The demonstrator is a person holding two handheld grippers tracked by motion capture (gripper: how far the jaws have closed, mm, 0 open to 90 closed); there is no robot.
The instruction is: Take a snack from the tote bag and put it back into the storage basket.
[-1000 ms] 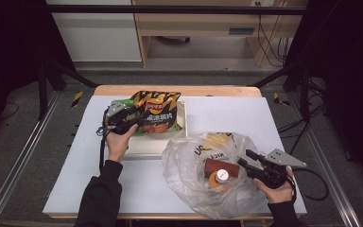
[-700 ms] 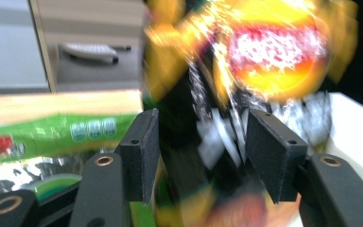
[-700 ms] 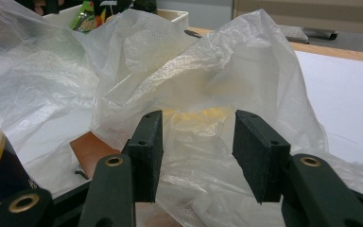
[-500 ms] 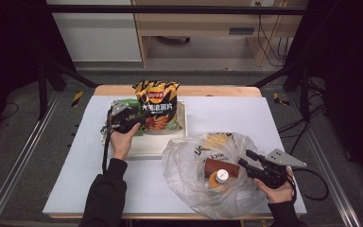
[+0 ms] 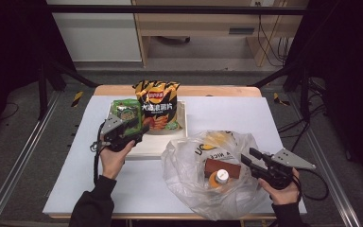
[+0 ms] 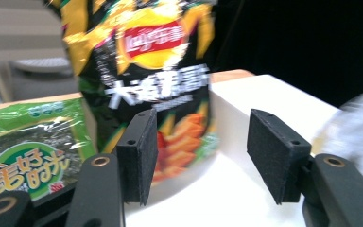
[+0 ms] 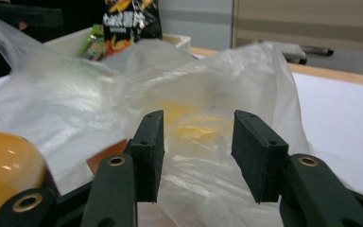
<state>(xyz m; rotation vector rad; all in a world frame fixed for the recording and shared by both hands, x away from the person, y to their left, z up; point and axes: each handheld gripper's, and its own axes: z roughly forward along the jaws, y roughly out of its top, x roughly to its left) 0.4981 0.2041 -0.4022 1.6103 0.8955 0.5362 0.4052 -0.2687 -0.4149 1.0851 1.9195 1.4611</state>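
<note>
A black and yellow chip bag (image 5: 157,106) (image 6: 142,71) stands upright at the back of a white tray (image 5: 156,143) (image 6: 227,189). A green seaweed packet (image 5: 125,111) (image 6: 23,146) lies beside it on the left. My left gripper (image 5: 141,129) (image 6: 201,156) is open just in front of the chip bag, holding nothing. A clear plastic bag (image 5: 208,189) (image 7: 75,104) holds an orange-capped bottle (image 5: 221,178) (image 7: 4,175), a brown box (image 5: 222,168) and a yellow item (image 5: 217,139). My right gripper (image 5: 246,157) (image 7: 196,153) is open at the bag's right side, with film showing in the gap between its jaws.
A white sheet (image 5: 236,113) covers the wooden table, with bare room at its right rear and front left. Metal rails (image 5: 19,165) run along both sides of the table. Wooden furniture (image 5: 203,28) stands beyond the far edge.
The chip bag went from leaning forward to standing upright in the tray. My left gripper drew back toward the person and now stands apart from it. The right gripper held still.
</note>
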